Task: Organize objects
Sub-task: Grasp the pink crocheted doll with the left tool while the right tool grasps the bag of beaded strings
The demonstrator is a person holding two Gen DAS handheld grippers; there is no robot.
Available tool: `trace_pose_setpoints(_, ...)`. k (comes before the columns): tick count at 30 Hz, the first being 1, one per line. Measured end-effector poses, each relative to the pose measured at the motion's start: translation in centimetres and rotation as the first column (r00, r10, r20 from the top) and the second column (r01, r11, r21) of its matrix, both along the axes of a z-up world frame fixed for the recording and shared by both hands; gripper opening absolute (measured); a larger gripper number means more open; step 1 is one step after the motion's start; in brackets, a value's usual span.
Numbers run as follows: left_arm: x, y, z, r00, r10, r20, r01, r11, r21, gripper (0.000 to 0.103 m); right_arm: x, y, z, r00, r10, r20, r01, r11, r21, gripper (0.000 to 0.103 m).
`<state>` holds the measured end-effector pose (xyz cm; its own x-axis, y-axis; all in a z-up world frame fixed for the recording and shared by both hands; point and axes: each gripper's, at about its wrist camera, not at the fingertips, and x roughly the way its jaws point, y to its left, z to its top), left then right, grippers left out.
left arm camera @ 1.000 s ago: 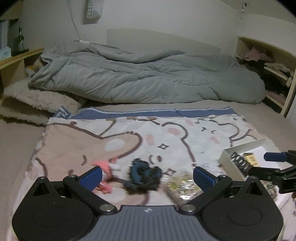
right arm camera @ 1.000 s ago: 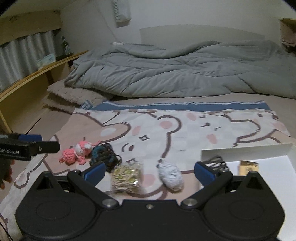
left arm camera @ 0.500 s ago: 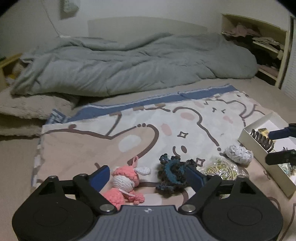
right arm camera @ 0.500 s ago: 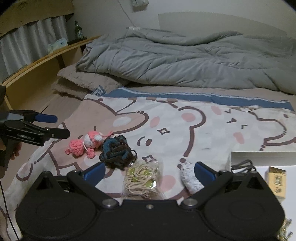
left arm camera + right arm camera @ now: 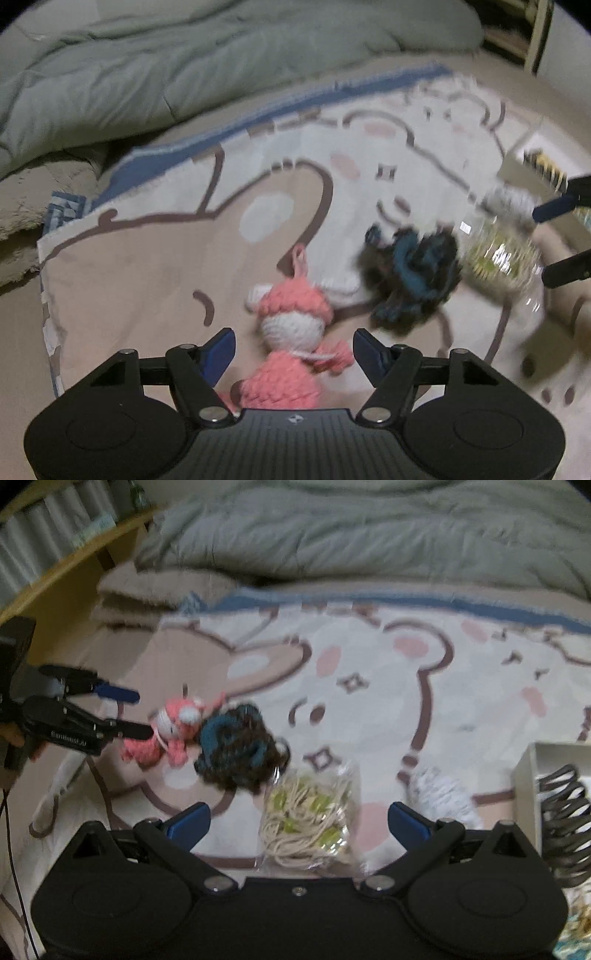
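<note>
A pink and white crochet doll [image 5: 291,343] lies on the bear-print blanket, between the open fingers of my left gripper [image 5: 294,349]; it also shows in the right wrist view [image 5: 166,734]. A dark blue yarn bundle [image 5: 413,277] lies right of it. A clear bag of cream cord [image 5: 310,823] lies between the open fingers of my right gripper [image 5: 299,821]. A grey-white yarn ball [image 5: 439,794] lies by a white box [image 5: 528,775] holding black springs [image 5: 565,812].
The bear-print blanket [image 5: 166,258] covers the bed. A grey duvet [image 5: 369,535] is bunched along the far side. A wooden shelf [image 5: 66,568] runs on the left, and open shelving [image 5: 524,33] stands at the right.
My left gripper has dropped down and forward, so the pink doll now sits between its fingers. My right gripper has lowered over the bag of cord. Both views are blurred by motion.
</note>
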<state>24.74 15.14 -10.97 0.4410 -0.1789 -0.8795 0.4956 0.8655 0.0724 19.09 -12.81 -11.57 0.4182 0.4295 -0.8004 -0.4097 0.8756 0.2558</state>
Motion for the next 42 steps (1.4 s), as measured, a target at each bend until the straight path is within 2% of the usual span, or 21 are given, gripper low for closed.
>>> trace_pose_setpoints(7, 1.9, -0.5, -2.4, 0.994, -0.049, -0.101, 0.055, 0.997, 0.057, 0.070, 1.0, 2.4, -2.0, 0.998, 0.032, -0.053, -0.036, 0.998, -0.061, 0.103)
trace_pose_setpoints(9, 2.2, -0.6, -3.2, 0.991, -0.039, -0.126, 0.048, 0.996, 0.074, 0.061, 1.2, 2.9, -2.5, 0.997, 0.042, -0.065, -0.047, 0.995, -0.084, 0.103)
trace_pose_setpoints(11, 2.3, -0.3, -4.1, 0.988, -0.015, -0.152, 0.024, 0.998, 0.061, 0.056, 1.3, 3.0, -3.0, 0.996, 0.040, -0.076, -0.047, 0.995, -0.090, 0.101)
trace_pose_setpoints(13, 2.1, 0.0, -4.5, 0.988, -0.002, -0.153, 0.008, 0.999, 0.038, 0.052, 1.5, 3.1, -3.5, 0.995, 0.037, -0.089, -0.045, 0.994, -0.095, 0.094)
trace_pose_setpoints(16, 1.5, 0.8, -4.5, 0.990, 0.048, -0.135, -0.049, 0.999, -0.006, 0.046, 1.5, 3.1, -4.0, 0.996, 0.041, -0.081, -0.050, 0.992, -0.113, 0.091)
trace_pose_setpoints(17, 1.3, 1.2, -4.4, 0.989, 0.075, -0.127, -0.079, 0.997, -0.021, 0.045, 1.4, 3.2, -4.1, 0.996, 0.045, -0.071, -0.053, 0.991, -0.123, 0.086)
trace_pose_setpoints(18, 1.2, 1.5, -4.3, 0.988, 0.096, -0.120, -0.101, 0.994, -0.032, 0.044, 1.3, 3.2, -4.2, 0.997, 0.053, -0.054, -0.060, 0.989, -0.136, 0.075)
trace_pose_setpoints(19, 0.9, 1.7, -4.3, 0.987, 0.117, -0.110, -0.122, 0.992, -0.038, 0.044, 1.2, 3.2, -4.2, 0.998, 0.060, -0.035, -0.065, 0.986, -0.154, 0.068)
trace_pose_setpoints(22, 0.1, 2.1, -4.0, 0.981, 0.173, -0.085, -0.178, 0.983, -0.051, 0.042, 1.2, 2.5, -4.0, 0.998, 0.063, -0.024, -0.066, 0.988, -0.140, 0.065)
trace_pose_setpoints(28, -1.4, 2.1, -2.1, 0.968, 0.244, -0.052, -0.247, 0.967, -0.061, 0.041, 0.1, 1.9, -2.4, 0.997, 0.068, 0.028, -0.063, 0.985, -0.159, 0.062)
trace_pose_setpoints(42, -8.0, 0.3, 6.1, 0.941, 0.332, 0.067, -0.319, 0.934, -0.162, 0.038, -4.0, 0.3, 4.2, 0.982, 0.066, 0.178, -0.048, 0.993, -0.108, 0.061)
